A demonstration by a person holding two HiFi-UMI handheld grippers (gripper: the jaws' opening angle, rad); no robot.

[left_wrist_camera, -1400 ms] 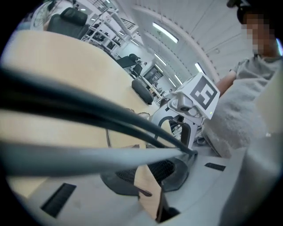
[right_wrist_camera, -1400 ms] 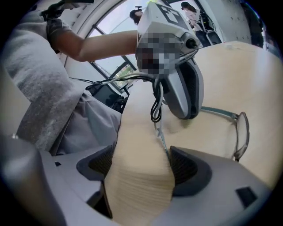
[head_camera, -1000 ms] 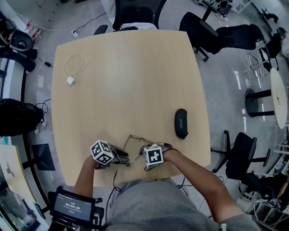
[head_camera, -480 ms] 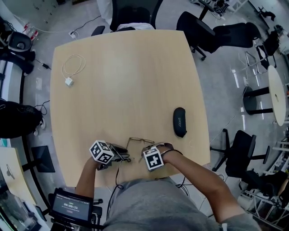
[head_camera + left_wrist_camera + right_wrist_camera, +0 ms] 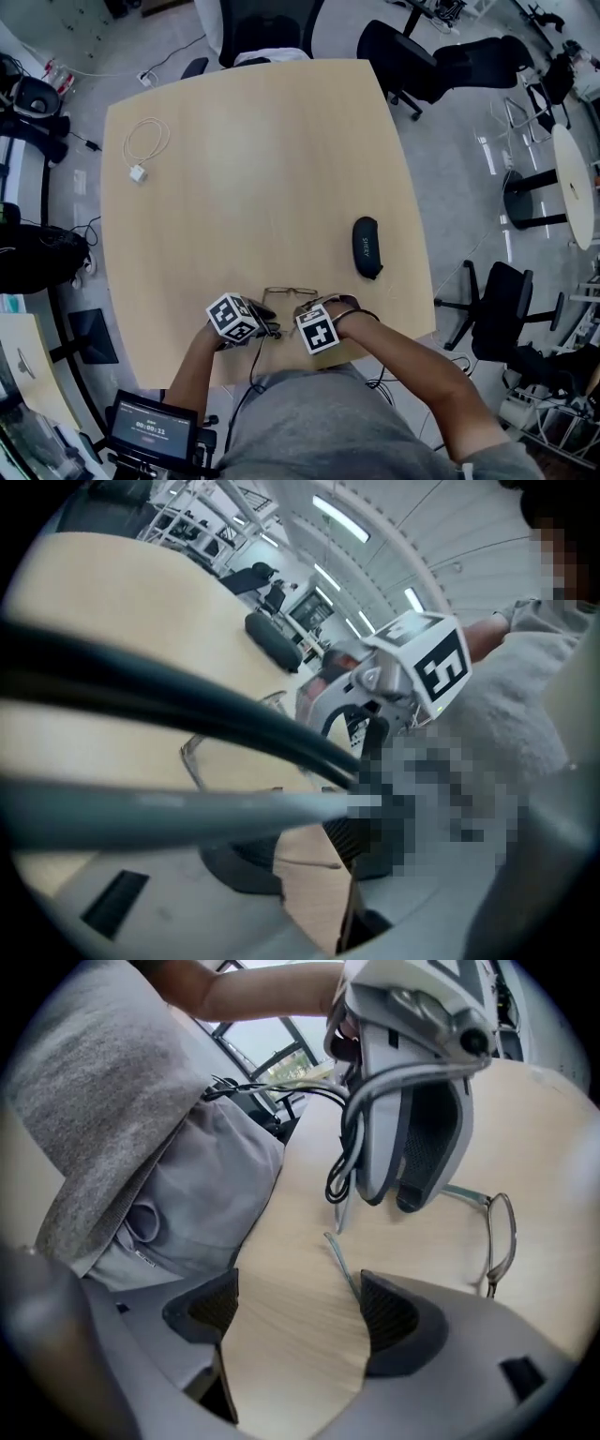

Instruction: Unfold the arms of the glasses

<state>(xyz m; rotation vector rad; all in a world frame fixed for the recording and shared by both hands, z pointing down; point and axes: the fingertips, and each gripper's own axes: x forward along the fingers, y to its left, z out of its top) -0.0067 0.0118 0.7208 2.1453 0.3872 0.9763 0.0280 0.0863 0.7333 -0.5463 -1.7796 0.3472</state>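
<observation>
Forearms [image 5: 405, 354] angled inward, left hand-held gripper [image 5: 302, 850], right hand-held gripper [image 5: 298, 1309] flanking glasses [image 5: 291, 292]

Pale wood-grain desk [image 5: 253, 169]. Thin teal-grey glasses [image 5: 289, 292]. Black case [image 5: 366, 247]. White cable [image 5: 142, 150]. My jaws are dark grey, my cubes marked with black-and-white squares.

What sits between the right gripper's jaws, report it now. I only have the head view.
Observer: In the right gripper view, the right gripper is open. One thin arm of the glasses runs out along one jaw's pad.
Operator: Now report the left gripper's jaws.
Observer: In the left gripper view, the left gripper is open too, with the table showing in the gap.
Operator: Tell me where the other arm goes.
Observer: In the right gripper view, it runs from the lens frame and disappears behind the left gripper's tip.
</observation>
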